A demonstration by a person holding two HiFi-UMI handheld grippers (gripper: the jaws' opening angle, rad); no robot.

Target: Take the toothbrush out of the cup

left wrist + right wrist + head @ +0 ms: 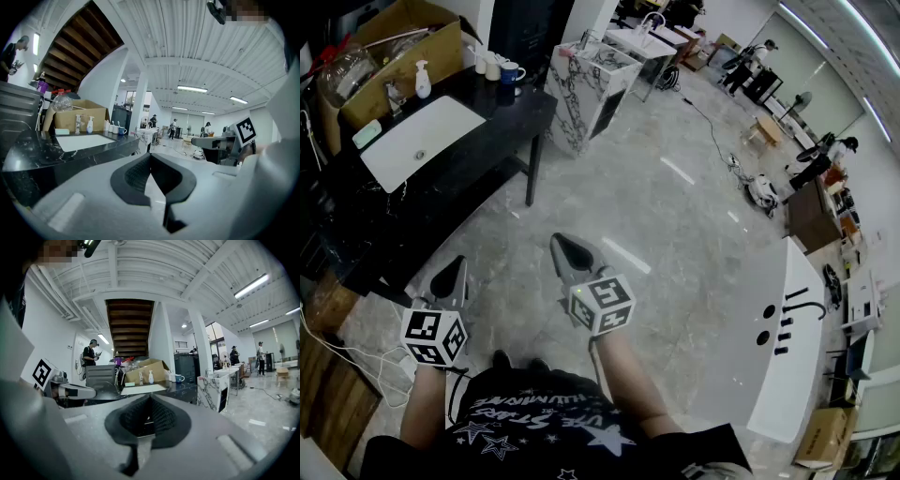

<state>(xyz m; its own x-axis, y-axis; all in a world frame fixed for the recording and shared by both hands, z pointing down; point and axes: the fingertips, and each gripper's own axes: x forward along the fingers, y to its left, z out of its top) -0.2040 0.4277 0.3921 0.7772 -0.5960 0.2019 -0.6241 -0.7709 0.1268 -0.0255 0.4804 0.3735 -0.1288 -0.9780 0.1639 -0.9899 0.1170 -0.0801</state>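
Note:
Several cups (492,66) stand at the far end of a black counter (502,117), two white ones and a blue mug (512,71). In the left gripper view the cups (112,127) show small, with thin toothbrush handles poking up from them. Both grippers hang over the floor, well short of the counter. My left gripper (455,272) is shut with nothing in it, its tips (150,155) meeting. My right gripper (562,246) is also shut and empty, its jaws closed together (150,398). The blue mug (179,378) appears far off in the right gripper view.
A white sink basin (422,141) is set in the counter, with a soap bottle (423,80) and a cardboard box (403,56) behind it. A marble pedestal (591,84) stands beyond the counter's end. A white counter with a black tap (787,347) lies to the right.

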